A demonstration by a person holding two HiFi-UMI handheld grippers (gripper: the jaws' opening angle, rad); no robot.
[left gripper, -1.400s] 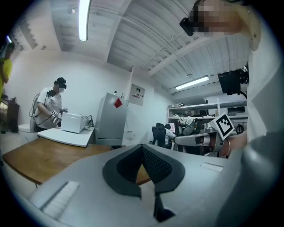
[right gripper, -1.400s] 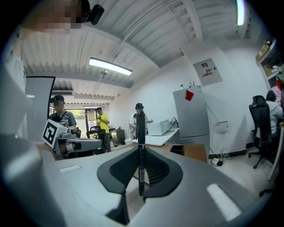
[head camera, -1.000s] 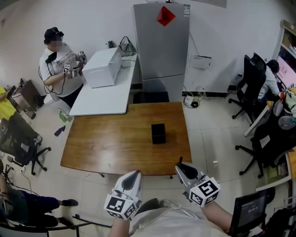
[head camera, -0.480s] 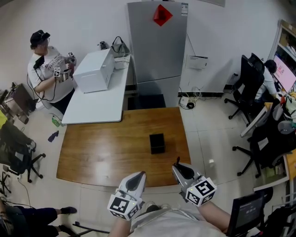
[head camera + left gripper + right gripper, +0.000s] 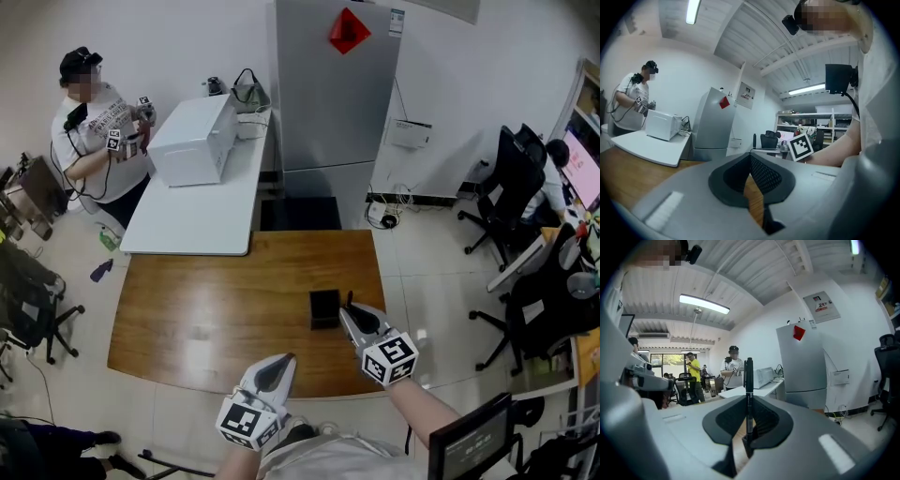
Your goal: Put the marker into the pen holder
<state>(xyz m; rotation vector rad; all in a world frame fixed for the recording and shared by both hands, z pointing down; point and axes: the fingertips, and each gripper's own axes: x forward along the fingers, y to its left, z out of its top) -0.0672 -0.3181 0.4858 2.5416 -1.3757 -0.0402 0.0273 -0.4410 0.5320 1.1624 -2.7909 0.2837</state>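
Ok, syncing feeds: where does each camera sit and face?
Head view: on head, steeply down at table, pen holder; left hand-held gripper and right hand-held gripper show.
Left gripper view: on left hand-held gripper, along shut jaws; right forearm shows.
Right gripper view: on right hand-held gripper, along jaws clamping marker.
Shared: fridge.

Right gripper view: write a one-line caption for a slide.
Right gripper clamps a black marker upright between its jaws, tall grey cabinet behind.

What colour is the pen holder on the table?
The pen holder is black, clearest in the head view.
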